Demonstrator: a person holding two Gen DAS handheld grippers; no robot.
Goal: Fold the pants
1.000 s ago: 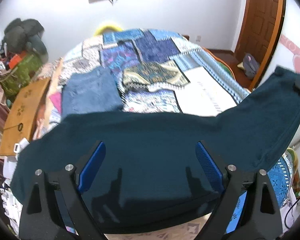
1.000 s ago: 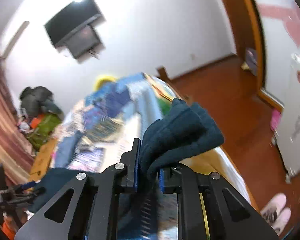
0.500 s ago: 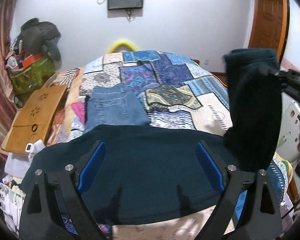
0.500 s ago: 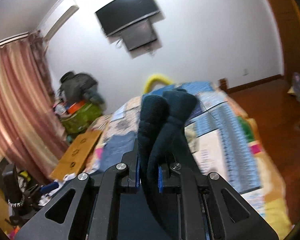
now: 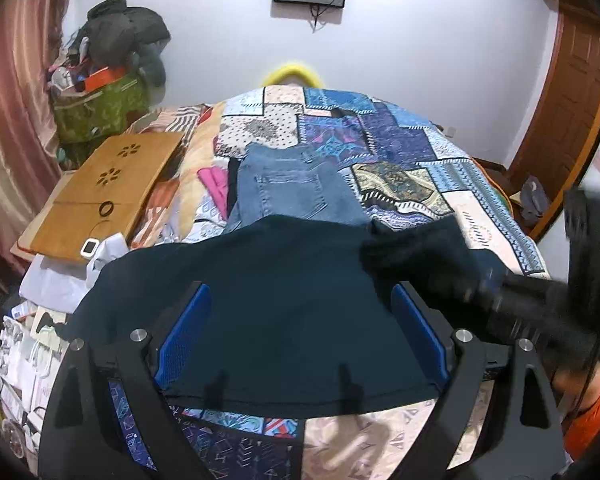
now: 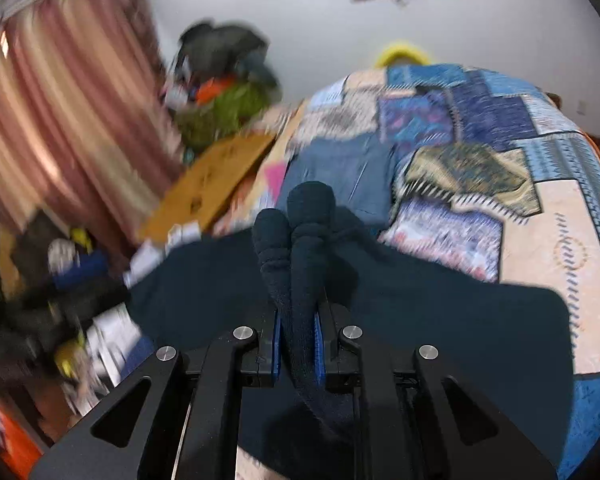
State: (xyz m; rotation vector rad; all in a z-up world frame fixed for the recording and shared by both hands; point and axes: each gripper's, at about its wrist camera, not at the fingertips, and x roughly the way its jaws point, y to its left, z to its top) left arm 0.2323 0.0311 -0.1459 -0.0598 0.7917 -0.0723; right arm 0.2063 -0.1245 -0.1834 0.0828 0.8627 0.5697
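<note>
Pants (image 6: 300, 280) between right fingers (image 6: 276, 342), seemingly.

**Dark pants spread across the bed**

The dark teal pants (image 5: 284, 300) lie across the lower centre of the frame on the patchwork bed (image 5: 400, 148). The left tongs (image 5: 300, 344) gape wide over them. Blurred right tongs (image 5: 452, 276) enter from the right edge. Folded jeans (image 5: 292, 192) sit above centre.
</note>
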